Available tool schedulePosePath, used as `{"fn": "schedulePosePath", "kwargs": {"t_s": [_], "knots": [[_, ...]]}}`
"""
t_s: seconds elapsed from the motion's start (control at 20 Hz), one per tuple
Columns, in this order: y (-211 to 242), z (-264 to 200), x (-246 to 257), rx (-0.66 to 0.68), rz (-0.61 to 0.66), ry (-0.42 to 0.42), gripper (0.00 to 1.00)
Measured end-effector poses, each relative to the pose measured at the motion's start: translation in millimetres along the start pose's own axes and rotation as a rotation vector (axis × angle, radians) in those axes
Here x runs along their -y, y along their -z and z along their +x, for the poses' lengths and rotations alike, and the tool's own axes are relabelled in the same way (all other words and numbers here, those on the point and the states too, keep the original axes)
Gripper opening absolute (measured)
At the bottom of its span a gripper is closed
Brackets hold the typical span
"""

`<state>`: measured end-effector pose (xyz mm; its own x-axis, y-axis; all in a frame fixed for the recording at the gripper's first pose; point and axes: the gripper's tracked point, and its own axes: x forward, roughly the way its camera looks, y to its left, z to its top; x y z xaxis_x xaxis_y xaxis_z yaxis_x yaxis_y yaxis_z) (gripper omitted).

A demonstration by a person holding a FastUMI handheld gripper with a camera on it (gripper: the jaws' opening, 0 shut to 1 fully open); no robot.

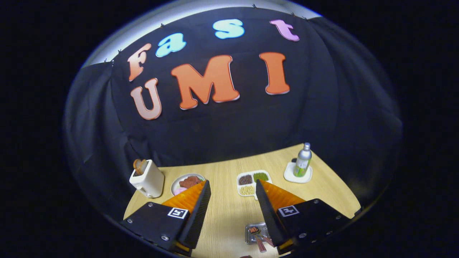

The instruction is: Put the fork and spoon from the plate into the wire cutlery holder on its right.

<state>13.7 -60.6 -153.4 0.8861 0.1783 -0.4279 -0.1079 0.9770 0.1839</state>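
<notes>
The gripper (232,186) is held above the table with its two fingers spread wide apart and nothing between them. Each finger (196,211) is a dark wedge with a ribbed black inner pad and an orange outer side, tapering to a point at the far end. Both sit on black blocks fixed with screws, each bearing a small square black-and-white marker.

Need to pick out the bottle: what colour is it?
Silver bottle with a green label, standing on a white coaster; seen in the gripper view, beyond the open gripper.
</notes>
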Motion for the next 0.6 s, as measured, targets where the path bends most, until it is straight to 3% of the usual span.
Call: {"fn": "schedulePosePath", "kwargs": {"t_s": [0.3, 0.6], "knots": [[-69.1, -16.5, -31.7, 0.237, -0.113, -0.004, 0.96], [-114.5, -33.9, -52.4, 0.39, -0.187, 0.007, 0.97]]}}
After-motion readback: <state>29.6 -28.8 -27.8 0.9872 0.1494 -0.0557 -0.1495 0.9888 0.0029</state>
